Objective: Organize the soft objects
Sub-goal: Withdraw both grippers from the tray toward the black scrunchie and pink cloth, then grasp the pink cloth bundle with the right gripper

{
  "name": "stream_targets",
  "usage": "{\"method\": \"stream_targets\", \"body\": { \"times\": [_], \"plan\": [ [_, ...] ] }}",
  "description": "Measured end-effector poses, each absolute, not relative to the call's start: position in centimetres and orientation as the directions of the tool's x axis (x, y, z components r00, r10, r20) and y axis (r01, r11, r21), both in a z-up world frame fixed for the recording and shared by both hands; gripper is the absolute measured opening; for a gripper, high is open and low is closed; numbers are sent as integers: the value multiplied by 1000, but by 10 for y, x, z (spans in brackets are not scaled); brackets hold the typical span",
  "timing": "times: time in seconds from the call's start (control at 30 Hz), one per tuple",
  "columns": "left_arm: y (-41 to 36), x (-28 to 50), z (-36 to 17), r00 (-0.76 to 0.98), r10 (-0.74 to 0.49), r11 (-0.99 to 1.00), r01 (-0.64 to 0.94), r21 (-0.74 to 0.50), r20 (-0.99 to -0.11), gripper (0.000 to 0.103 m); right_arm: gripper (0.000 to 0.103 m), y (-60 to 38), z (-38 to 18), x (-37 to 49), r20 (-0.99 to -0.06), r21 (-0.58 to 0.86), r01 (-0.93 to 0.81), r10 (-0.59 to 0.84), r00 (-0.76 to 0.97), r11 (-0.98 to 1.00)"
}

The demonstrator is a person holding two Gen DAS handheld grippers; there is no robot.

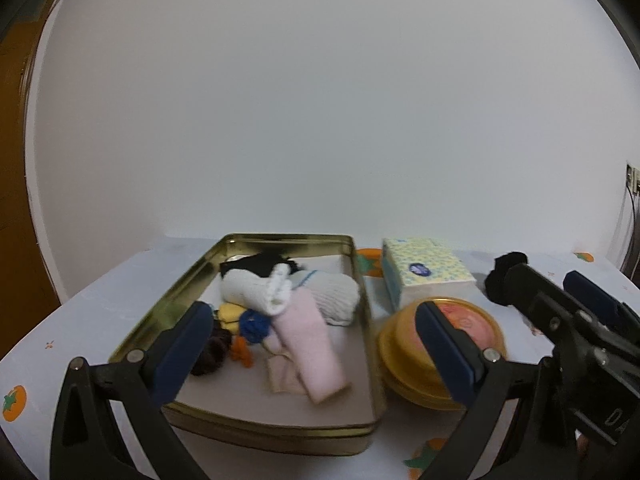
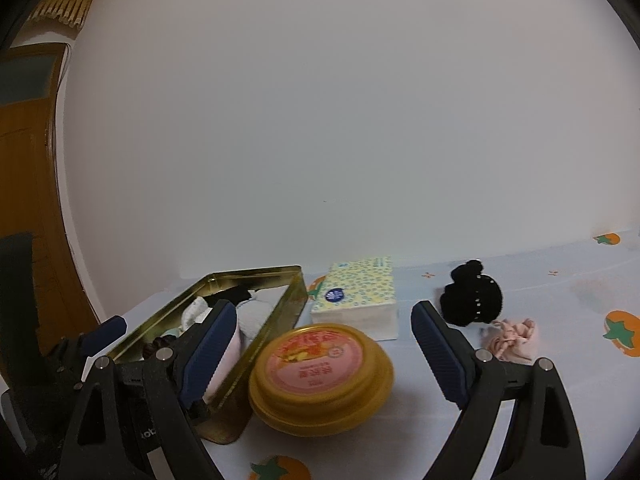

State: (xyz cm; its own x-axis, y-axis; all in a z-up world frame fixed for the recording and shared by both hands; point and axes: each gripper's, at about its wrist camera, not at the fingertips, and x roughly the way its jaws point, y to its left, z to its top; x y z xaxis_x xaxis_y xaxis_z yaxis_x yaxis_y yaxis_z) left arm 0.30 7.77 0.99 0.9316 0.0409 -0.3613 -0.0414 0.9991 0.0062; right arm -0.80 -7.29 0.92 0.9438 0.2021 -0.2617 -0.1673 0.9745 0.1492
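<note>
Right wrist view shows two soft things still outside the tin [image 2: 280,276]: a black scrunchie [image 2: 472,300] and a pink scrunchie [image 2: 514,338], touching each other, well to the right of the tin on the table [image 2: 560,360]. Socks [image 1: 316,300] and small hair ties [image 1: 240,340] already lie inside the tin.

The right hand-held gripper [image 2: 324,352] hangs wide open and empty, aimed at a yellow round tub [image 2: 324,380] just beside the tin rather than at the scrunchies. To do the pick well, it should probably swing right past the tub, straddle one scrunchie only, and close low on the cloth so the other is not dragged along.

The left hand-held gripper [image 1: 316,348] is likewise wide open with nothing held, poised over the tin's near end.

A tissue pack [image 2: 360,300] stands behind the tub, beside the tin's far right corner; tub and pack together block the straight path from scrunchies to tin, so carrying over them seems safest.
</note>
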Motion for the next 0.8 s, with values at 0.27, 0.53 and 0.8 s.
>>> {"method": "stream_targets", "body": {
  "times": [0.27, 0.53, 0.8],
  "plan": [
    [57, -1, 9, 932, 1, 1000, 3, 10, -361, 103, 91, -100, 9, -10, -289, 161, -112, 155, 945, 981],
    [32, 1, 7, 928, -47, 998, 59, 21, -370, 103, 91, -141, 8, -13, -318, 186, -35, 94, 943, 982],
    [-2, -1, 5, 923, -93, 992, 120, 49, -373, 103, 91, -183, 7, -11, -347, 202, 49, 24, 938, 978]
  ]
}}
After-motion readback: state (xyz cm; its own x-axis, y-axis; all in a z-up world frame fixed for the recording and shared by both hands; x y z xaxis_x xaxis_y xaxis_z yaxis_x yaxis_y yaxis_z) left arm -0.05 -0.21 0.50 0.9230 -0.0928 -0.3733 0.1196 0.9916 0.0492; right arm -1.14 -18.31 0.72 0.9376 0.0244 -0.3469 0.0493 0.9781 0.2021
